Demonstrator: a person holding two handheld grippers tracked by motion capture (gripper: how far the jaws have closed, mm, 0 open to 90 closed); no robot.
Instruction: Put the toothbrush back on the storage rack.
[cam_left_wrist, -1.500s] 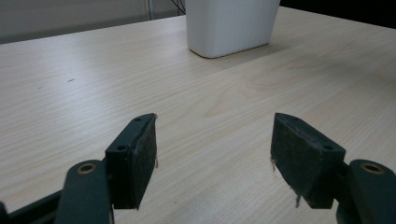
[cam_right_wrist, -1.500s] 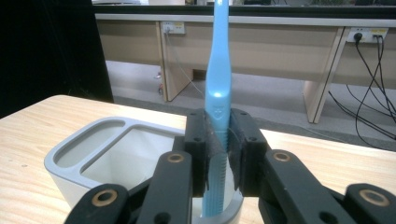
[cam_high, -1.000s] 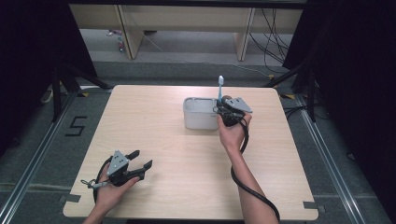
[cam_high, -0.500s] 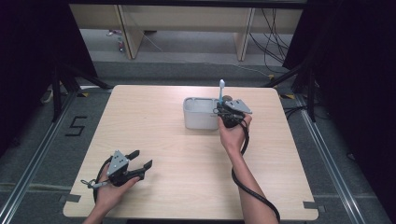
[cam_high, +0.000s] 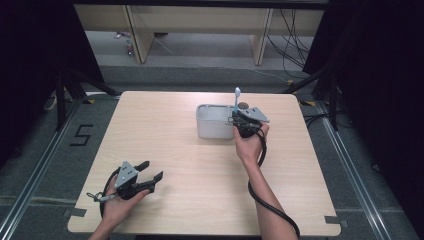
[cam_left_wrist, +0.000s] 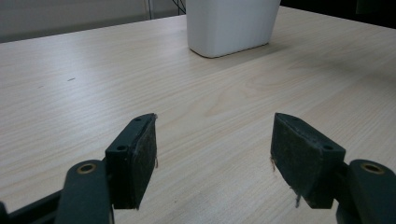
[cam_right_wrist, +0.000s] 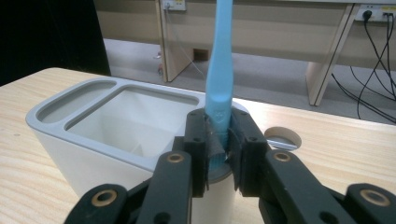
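Note:
A white holder box (cam_high: 212, 122) (cam_right_wrist: 107, 135) (cam_left_wrist: 231, 25) with several compartments stands on the far middle of the wooden table (cam_high: 200, 175). A light blue toothbrush (cam_high: 236, 101) (cam_right_wrist: 219, 79) stands upright at the box's right end. My right gripper (cam_high: 236, 120) (cam_right_wrist: 218, 149) is shut on its handle, just above the box's rim. Near the front left, my left gripper (cam_high: 151, 170) (cam_left_wrist: 212, 154) rests low over bare wood, open, with nothing between its pads.
A round cable hole (cam_right_wrist: 282, 138) (cam_high: 243, 105) lies in the table just behind the box. Shelving legs and loose cables (cam_high: 295, 45) stand on the floor beyond the far edge. Metal rails (cam_high: 360, 175) run along both sides of the table.

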